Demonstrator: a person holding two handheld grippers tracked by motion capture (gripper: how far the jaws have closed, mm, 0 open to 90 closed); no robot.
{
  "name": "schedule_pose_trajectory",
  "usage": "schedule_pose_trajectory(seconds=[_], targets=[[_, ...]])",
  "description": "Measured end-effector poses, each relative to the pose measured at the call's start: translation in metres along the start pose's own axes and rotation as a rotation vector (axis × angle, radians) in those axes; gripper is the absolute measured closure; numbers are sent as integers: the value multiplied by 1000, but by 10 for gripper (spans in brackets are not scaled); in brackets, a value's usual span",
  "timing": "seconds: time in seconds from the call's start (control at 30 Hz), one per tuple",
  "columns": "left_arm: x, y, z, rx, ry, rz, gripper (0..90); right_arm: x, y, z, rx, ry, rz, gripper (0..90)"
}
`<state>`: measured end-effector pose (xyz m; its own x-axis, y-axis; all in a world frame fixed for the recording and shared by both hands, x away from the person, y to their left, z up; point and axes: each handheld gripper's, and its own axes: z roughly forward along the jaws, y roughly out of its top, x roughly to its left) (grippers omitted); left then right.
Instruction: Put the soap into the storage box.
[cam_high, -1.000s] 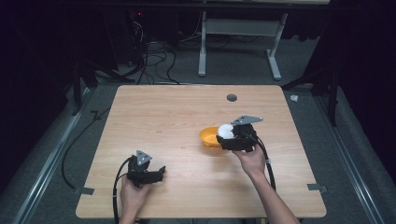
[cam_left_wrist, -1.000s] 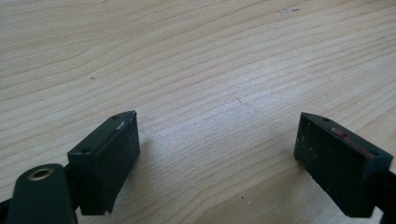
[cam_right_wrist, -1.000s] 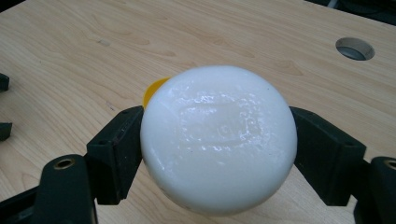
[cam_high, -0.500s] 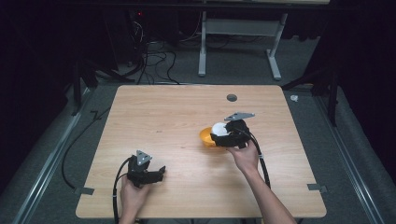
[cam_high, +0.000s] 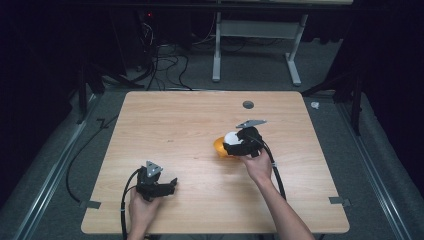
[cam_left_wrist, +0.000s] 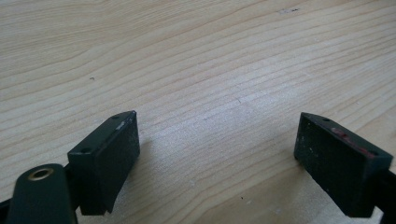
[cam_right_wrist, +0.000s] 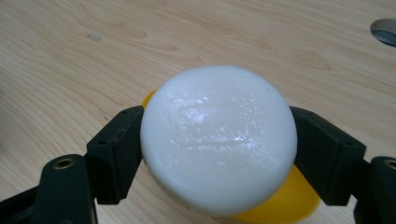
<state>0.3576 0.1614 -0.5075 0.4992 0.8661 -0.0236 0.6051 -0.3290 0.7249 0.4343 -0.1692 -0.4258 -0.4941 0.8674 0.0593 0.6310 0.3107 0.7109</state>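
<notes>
Right gripper (cam_right_wrist: 217, 154) clamps round white soap bar (cam_right_wrist: 218, 137) by its edges, above shallow yellow plastic dish (cam_high: 220, 147), 3 o'clock of table centre. Left gripper (cam_left_wrist: 219, 158) jaws apart, empty, on light wooden table (cam_high: 165, 120) at 7 o'clock. Risk: slick bar squirts from jaws; off-centre release tips dish.

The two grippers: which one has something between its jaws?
The right gripper: it clamps a round white soap bar above a yellow dish. The left gripper stands open over bare table.

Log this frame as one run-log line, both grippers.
left gripper: open, empty, low over table | right gripper: shut on white soap bar | soap above yellow dish
</notes>
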Motion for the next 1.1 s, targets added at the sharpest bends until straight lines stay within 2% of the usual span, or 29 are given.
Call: schedule_pose_trajectory(seconds=[0.17,0.57,1.1], targets=[[0,0,0,0,0,0,145,0,0,5,10,-9,-5,236],[0,0,0,0,-1,0,146,-3,-1,16,44,-29,16,235],[0,0,0,-1,-1,0,147,-3,-3,28,73,-29,38,234]])
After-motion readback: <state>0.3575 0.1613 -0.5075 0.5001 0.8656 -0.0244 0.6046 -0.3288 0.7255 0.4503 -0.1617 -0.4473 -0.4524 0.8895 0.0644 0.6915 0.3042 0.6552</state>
